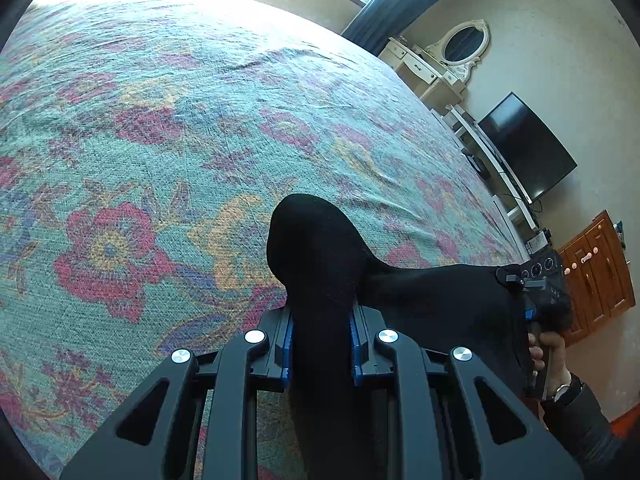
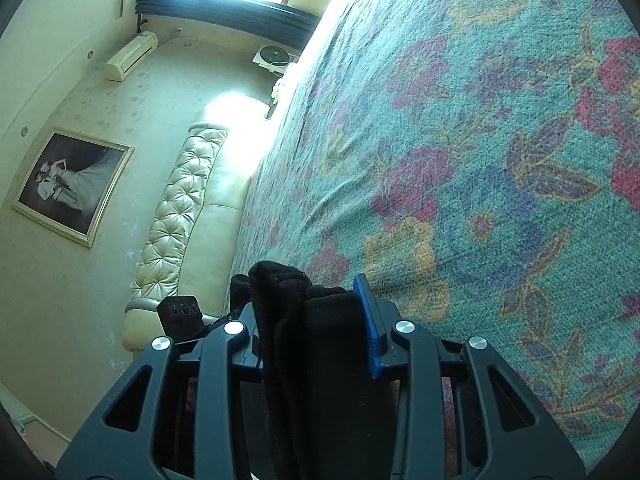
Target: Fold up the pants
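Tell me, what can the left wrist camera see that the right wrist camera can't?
Only the left wrist view shows the television, the oval mirror, the wooden cabinet and the person's right hand holding the right gripper.

Only the right wrist view shows the framed picture, the padded headboard and the air conditioner.

Both show the flowery bedspread and the black pants, clamped in each gripper, including the left gripper.

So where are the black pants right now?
The black pants hang above the floral bedspread, pinched between the left gripper and the right gripper.
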{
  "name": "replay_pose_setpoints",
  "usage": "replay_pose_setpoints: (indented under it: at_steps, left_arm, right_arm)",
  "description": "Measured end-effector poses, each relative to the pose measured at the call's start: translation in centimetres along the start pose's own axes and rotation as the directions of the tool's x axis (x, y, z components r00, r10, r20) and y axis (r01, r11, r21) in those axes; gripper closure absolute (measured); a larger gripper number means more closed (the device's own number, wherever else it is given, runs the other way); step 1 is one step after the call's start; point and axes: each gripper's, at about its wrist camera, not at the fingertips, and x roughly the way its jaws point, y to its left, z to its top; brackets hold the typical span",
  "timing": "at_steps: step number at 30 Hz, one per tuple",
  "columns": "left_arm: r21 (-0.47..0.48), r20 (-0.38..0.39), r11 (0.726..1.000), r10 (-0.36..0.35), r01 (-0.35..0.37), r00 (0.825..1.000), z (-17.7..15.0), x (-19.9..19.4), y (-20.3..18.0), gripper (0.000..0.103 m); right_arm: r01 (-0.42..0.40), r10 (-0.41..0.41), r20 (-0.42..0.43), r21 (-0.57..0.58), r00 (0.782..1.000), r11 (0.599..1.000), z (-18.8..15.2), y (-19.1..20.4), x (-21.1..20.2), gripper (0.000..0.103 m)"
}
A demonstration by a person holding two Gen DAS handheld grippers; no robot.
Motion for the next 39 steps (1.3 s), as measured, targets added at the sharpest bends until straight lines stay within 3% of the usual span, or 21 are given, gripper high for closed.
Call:
replay_pose_setpoints:
  at_steps: [12,27,30,36,39]
  left_arm:
    - [-0.046,0.016,0.998,0.041,-0.04,0.999,2.7,-0.4,3.6,0.082]
    - [-0.093,0.02,0.996,0.004,-0.002,1.0,2.3,0.6,5.7,0.079]
    - [-0.073,0.014,0.997,0.025,-0.024,1.0,2.2,0.7,5.6,0.068]
    - [0.012,0.045,0.992,0.126,-0.127,0.991,1.7,-0.5,4.4,0.036]
    - [0.02,0.037,0.987,0.156,-0.157,0.987,1.2,-1.3,4.0,0.031]
  right_arm:
    - [-0.008,0.009,-0.02,0.023,1.0,1.0,2.5,0.8,5.0,0.069]
    - [-0.043,0.044,-0.019,0.062,0.999,0.997,2.5,-1.6,4.8,0.07]
    - [-0.05,0.051,-0.019,0.065,0.999,0.997,2.3,-1.8,4.3,0.068]
    - [-0.036,0.036,-0.003,0.042,0.999,0.998,1.8,-0.7,2.7,0.043]
    - [0.003,-0.003,0.0,0.006,1.0,1.0,0.7,-0.3,1.0,0.038]
